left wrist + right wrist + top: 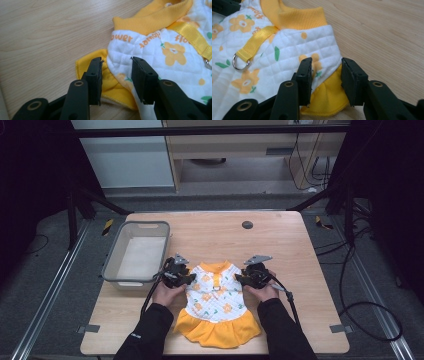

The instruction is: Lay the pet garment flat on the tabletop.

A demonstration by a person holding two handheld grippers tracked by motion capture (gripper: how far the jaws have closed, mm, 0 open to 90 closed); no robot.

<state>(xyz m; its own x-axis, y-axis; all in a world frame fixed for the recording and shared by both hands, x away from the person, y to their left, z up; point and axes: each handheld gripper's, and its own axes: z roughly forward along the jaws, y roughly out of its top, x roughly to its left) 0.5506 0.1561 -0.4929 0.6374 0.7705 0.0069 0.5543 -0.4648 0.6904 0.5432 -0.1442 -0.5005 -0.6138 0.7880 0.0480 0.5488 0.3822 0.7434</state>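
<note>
Black jaws of both grippers, left (116, 67) and right (325, 68), stand half-open astride the pet dress's (216, 302) yellow sleeve ruffles; its D-ring (240, 62) shows in the right gripper view, the grey basket (112, 265) by the desk's left edge from above.

Light wooden table (280, 235) stands on grey floor (60, 285), metal rails (47, 295) along both sides. Black frame bars (210, 130) cross overhead. Behind: pale wall panel (125, 165), wooden shelf unit (235, 150). Black cables (360, 285) loop on the floor at right. Surroundings dark.
</note>
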